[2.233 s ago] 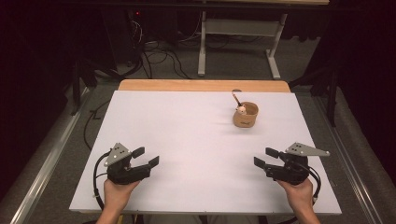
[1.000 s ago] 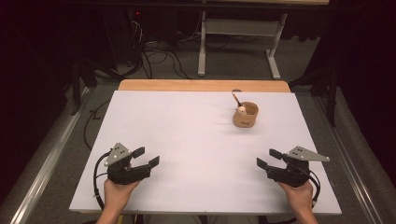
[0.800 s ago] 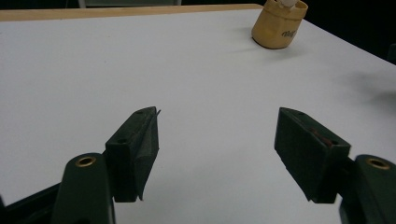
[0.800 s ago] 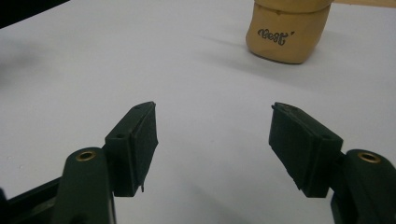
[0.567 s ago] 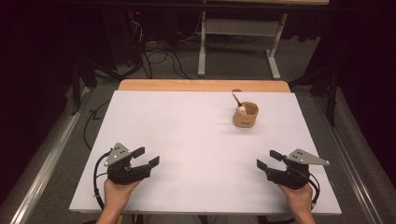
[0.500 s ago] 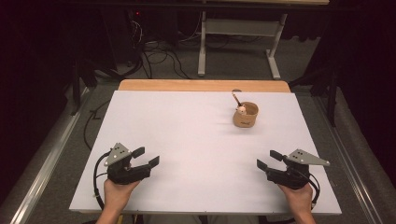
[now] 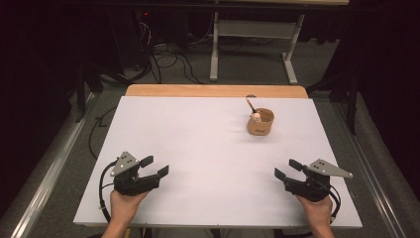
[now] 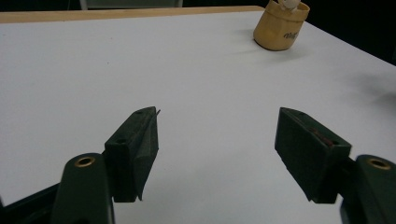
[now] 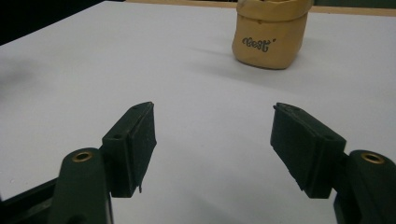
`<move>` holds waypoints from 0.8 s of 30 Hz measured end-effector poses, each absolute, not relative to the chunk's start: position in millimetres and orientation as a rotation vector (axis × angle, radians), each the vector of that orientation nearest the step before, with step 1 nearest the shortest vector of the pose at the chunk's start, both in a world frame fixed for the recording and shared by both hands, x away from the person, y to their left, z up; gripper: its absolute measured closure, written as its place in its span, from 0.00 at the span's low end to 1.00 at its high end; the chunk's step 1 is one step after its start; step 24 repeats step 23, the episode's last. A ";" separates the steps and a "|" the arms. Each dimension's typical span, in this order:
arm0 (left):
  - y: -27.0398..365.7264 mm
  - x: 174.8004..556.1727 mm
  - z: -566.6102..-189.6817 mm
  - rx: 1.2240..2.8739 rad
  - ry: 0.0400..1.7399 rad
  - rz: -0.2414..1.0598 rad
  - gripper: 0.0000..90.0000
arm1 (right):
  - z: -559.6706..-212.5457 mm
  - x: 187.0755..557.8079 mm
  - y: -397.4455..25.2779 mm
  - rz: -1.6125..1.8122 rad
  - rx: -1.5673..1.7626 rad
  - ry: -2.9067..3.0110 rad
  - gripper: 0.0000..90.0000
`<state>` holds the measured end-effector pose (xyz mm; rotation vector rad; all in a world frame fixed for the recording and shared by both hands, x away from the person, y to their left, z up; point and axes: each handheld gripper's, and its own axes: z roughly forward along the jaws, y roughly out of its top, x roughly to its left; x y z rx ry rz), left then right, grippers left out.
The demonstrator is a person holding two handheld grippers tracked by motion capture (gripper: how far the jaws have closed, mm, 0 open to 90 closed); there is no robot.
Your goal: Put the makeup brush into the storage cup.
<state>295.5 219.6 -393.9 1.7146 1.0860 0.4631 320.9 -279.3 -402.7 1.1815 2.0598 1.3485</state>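
Bench [image 7: 208, 148]: a white top with a wooden strip along its far edge, standing on a grey floor with cables behind it.
Cup [image 7: 260, 122]: a small tan, soft-sided cup with a rolled rim and a dark printed word on its side; it stands upright near the far edge, toward the far right corner.
Cup contents: a small white thing [image 7: 256, 116] sits at the rim, and a thin dark stick [image 7: 249, 104] leans out toward the far edge.
Left claw [image 7: 155, 167]: held in the person's left hand [image 7: 124, 206] near the near left corner, jaws spread wide with nothing between them, pointing across the bench toward the right.
Right claw [image 7: 288, 168]: held in the right hand [image 7: 316, 210] near the near right corner, jaws spread wide and empty, pointing toward the left and slightly away.
Left gripper view: bare white top between the jaws, the cup far off at the upper right.
Right gripper view: the cup stands ahead, well apart from the jaws, a little right of centre.
Gap: both claws are well apart from the cup and from each other.
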 end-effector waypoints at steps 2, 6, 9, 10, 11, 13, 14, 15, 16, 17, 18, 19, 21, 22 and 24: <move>219.5 295.5 -394.0 1.715 1.086 0.464 0.34 | -403.1 320.9 -279.6 1.351 1.188 2.057 0.36; 219.6 295.5 -394.0 1.714 1.086 0.464 0.34 | -403.3 321.1 -279.5 1.346 1.182 2.059 0.36; 219.5 295.8 -394.2 1.715 1.087 0.464 0.34 | -403.4 321.2 -279.5 1.345 1.181 2.059 0.36; 219.5 295.8 -394.2 1.715 1.086 0.463 0.34 | -403.4 321.1 -279.3 1.348 1.187 2.058 0.36; 219.5 295.8 -394.2 1.715 1.087 0.464 0.34 | -403.4 321.1 -279.3 1.348 1.188 2.058 0.36; 219.7 295.7 -394.1 1.715 1.087 0.463 0.34 | -403.5 321.2 -278.9 1.349 1.187 2.060 0.36; 219.8 295.7 -394.1 1.714 1.087 0.464 0.34 | -403.6 321.1 -278.7 1.348 1.190 2.061 0.36; 219.8 295.8 -394.1 1.715 1.087 0.464 0.34 | -403.7 321.4 -278.7 1.347 1.186 2.063 0.36; 219.8 295.8 -394.1 1.715 1.088 0.464 0.34 | -403.8 321.6 -278.8 1.346 1.181 2.063 0.36; 219.7 295.8 -394.2 1.714 1.088 0.464 0.34 | -403.8 321.7 -278.6 1.346 1.181 2.064 0.36; 219.7 295.9 -394.2 1.715 1.088 0.464 0.34 | -403.8 321.7 -278.5 1.346 1.182 2.064 0.36; 219.7 295.9 -394.2 1.715 1.088 0.464 0.34 | -403.8 321.6 -278.4 1.346 1.184 2.064 0.36; 219.6 295.9 -394.1 1.715 1.088 0.465 0.34 | -403.8 321.7 -278.4 1.348 1.181 2.063 0.36; 219.6 295.9 -394.0 1.715 1.087 0.466 0.34 | -403.8 321.8 -278.6 1.348 1.179 2.063 0.36; 219.6 296.0 -394.0 1.716 1.086 0.466 0.34 | -403.8 321.9 -278.7 1.350 1.178 2.063 0.36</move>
